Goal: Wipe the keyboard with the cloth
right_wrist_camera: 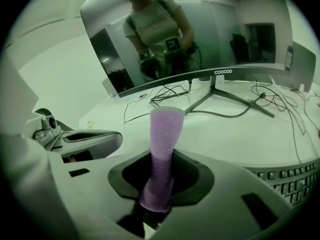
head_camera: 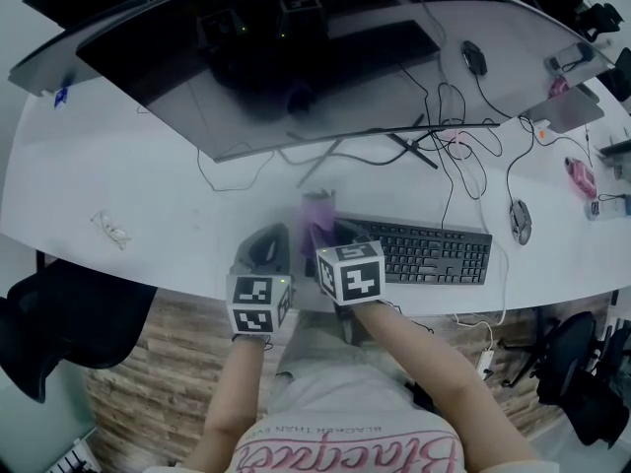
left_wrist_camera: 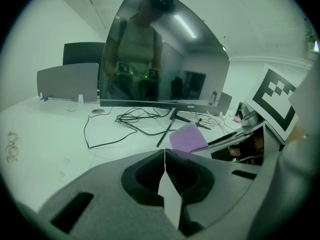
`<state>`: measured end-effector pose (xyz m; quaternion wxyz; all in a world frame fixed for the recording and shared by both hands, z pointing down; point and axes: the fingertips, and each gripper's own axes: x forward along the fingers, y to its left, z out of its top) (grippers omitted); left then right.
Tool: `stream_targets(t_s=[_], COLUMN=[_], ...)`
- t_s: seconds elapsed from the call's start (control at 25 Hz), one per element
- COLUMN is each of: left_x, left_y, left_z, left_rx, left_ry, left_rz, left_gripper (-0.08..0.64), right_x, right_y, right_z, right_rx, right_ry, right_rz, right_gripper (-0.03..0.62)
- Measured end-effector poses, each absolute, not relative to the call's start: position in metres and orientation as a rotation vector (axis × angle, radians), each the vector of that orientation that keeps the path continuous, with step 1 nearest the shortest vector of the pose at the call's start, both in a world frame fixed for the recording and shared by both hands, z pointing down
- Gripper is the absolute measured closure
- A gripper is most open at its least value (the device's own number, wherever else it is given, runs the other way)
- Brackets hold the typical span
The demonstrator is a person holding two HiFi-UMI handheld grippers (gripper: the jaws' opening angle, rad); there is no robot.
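**Jaws grip purple cloth at the keyboard's left end**

Jaws of the right gripper are clamped on a purple, nubbly-textured cloth. The cloth is rolled into a soft column that stands up out of the dark ribbed pads and ends in a rounded top. In the head view it shows as a blurred patch over the left end of the flat black keyboard, whose rows of low square keys lie along the front edge of the smooth white worktop.

The left gripper sits just beside the right one, its jaws pressed together pad to pad in a thin seam.

Behind them stands a wide curved monitor with a glossy dark screen on slim metal legs. Thin black cables loop across the worktop, and a grey oval mouse lies right of the keyboard.
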<state>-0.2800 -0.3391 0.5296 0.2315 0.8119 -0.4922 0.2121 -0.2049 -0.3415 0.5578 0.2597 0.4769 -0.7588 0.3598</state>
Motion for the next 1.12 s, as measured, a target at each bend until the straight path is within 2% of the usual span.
stream_targets(t_s=[0.48, 1.12], left_x=[-0.235, -0.133], left_y=[-0.333, -0.316], left_z=[0.525, 0.514], left_rx=[2.253, 2.298], left_ry=[-1.345, -1.305], left_rz=[0.601, 0.624], left_gripper=[0.555, 0.555], right_x=[-0.157, -0.036], right_y=[-0.336, -0.314], right_z=[0.558, 0.559], right_rx=[1.321, 1.387], right_ry=[-2.046, -2.000], right_rz=[0.994, 0.988], right_gripper=[0.502, 0.502])
